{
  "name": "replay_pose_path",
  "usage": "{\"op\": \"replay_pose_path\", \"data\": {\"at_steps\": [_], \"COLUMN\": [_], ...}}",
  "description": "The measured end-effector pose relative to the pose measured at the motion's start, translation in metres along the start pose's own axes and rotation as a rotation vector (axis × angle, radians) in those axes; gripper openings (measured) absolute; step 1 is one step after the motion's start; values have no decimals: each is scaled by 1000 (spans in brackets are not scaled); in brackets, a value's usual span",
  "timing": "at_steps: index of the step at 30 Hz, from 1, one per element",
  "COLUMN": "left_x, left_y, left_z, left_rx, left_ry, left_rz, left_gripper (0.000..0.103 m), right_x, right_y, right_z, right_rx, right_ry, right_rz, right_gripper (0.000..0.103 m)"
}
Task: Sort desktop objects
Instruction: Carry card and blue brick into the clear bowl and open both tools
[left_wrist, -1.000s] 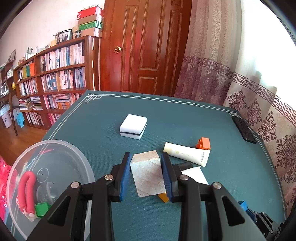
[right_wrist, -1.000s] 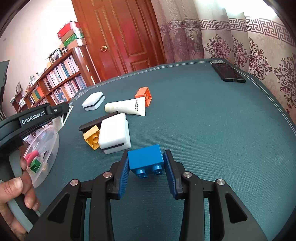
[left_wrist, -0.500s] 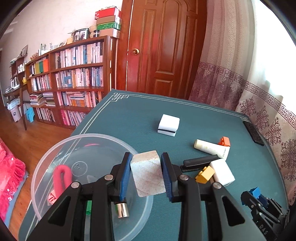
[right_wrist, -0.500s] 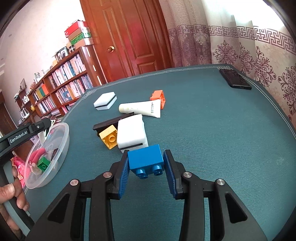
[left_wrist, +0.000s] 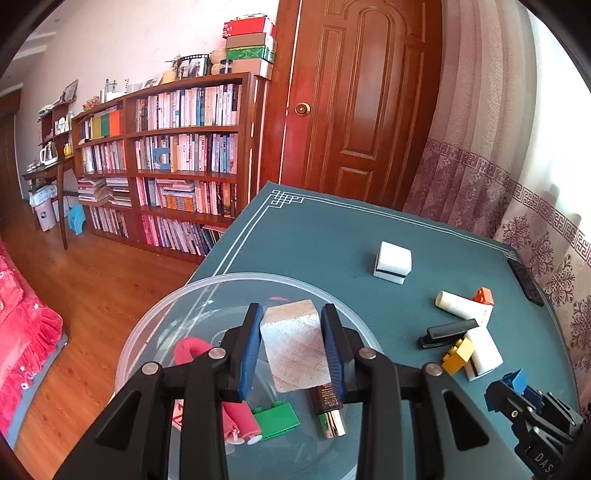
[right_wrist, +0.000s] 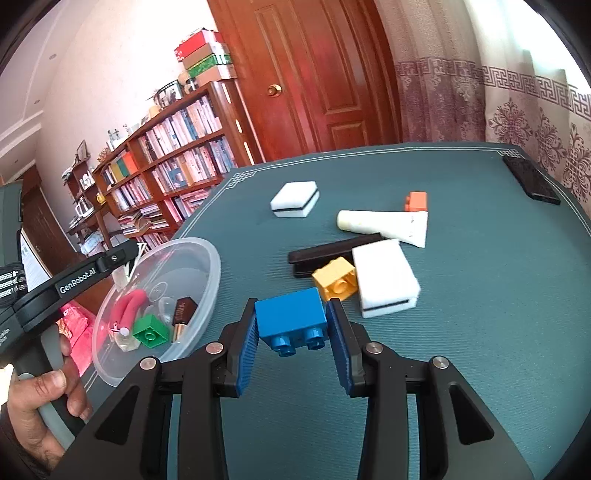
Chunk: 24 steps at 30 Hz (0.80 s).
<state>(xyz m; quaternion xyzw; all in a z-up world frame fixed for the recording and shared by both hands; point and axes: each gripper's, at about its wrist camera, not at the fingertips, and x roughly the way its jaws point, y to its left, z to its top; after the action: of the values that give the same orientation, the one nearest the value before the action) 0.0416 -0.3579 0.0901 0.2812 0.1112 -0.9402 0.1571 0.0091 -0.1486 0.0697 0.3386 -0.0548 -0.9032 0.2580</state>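
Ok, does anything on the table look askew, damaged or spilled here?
Nothing damaged or spilled. Only oddity: the black clip, yellow toy brick and white sponge block sit jumbled together, touching, on the green table mat.

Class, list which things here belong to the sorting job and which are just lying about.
Job: wooden block in left tool; blue brick in right tool; clear bowl; yellow brick; orange brick; tube.
Lying about: phone; bookshelf; door.
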Motion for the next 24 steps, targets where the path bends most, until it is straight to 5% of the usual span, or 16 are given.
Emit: {"op": "replay_pose_path", "data": {"at_steps": [24], "left_x": [14], "left_y": [58], "left_z": [5], "left_rx": [-24], "left_ry": [30], "left_rz": [-19], "left_gripper": [36], "right_x": [60], "right_y": [124], "right_z": [-14], "right_rx": [-205], "right_ry": [99], "right_rz": [187], "right_gripper": [39]}}
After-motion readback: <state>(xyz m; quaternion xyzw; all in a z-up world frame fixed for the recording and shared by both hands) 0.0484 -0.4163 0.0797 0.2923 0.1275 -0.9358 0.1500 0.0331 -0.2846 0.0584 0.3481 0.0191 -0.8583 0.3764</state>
